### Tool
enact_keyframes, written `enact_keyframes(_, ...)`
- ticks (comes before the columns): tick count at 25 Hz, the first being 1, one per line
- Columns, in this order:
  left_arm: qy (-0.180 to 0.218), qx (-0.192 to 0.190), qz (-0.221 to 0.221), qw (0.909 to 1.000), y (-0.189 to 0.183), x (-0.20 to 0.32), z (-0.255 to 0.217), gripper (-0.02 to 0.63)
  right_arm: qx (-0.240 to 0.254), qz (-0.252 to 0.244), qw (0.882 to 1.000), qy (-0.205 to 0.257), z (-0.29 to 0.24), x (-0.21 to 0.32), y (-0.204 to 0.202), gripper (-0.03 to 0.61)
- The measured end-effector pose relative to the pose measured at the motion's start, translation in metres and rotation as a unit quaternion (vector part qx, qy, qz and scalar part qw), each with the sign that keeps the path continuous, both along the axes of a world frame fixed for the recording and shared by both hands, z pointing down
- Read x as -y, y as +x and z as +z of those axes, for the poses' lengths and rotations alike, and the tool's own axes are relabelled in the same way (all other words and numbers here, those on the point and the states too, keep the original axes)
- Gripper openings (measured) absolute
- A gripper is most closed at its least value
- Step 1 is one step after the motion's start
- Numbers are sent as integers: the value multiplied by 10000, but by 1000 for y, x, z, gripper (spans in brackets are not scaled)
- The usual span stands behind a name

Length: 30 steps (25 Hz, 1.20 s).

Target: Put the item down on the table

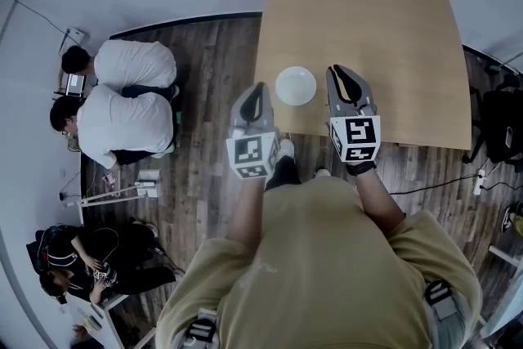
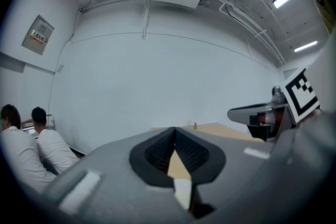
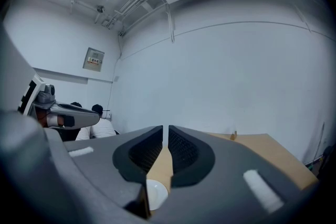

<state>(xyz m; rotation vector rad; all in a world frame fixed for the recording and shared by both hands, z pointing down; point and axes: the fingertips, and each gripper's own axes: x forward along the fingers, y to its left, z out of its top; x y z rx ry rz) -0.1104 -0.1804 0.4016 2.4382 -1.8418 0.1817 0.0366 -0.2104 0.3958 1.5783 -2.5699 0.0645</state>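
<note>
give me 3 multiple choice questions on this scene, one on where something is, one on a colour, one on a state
1. Where is the bowl?
A. on the floor
B. on the table, near its front edge
C. on a chair

2. What colour is the bowl?
A. white
B. red
C. black

3. How does the left claw stand?
A. jaws wide apart
B. shut on the bowl
C. jaws together, nothing between them

Answers:
1. B: the head view shows it resting on the tabletop, between the left claw and the right claw.
2. A: it looks plain white against the tan wood.
3. C: in the left gripper view the jaw tips meet, and only the table shows in the gap below them.
</note>
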Motion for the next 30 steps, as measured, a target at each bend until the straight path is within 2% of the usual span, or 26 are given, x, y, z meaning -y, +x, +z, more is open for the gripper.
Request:
enact_keyframes(9, 75, -40, -78, 9999, -4, -7, -9, 3, 50, 103, 9997, 217, -20, -7, 7, 8)
enact_keyframes(20, 122, -54, -188, 9997, -13, -8, -16, 3, 150, 188, 9994, 266, -24, -9, 12, 6)
enact_keyframes(30, 219, -10, -205, 9995, -7, 1, -21, 2, 163, 325, 9987, 350, -22, -2, 28, 6)
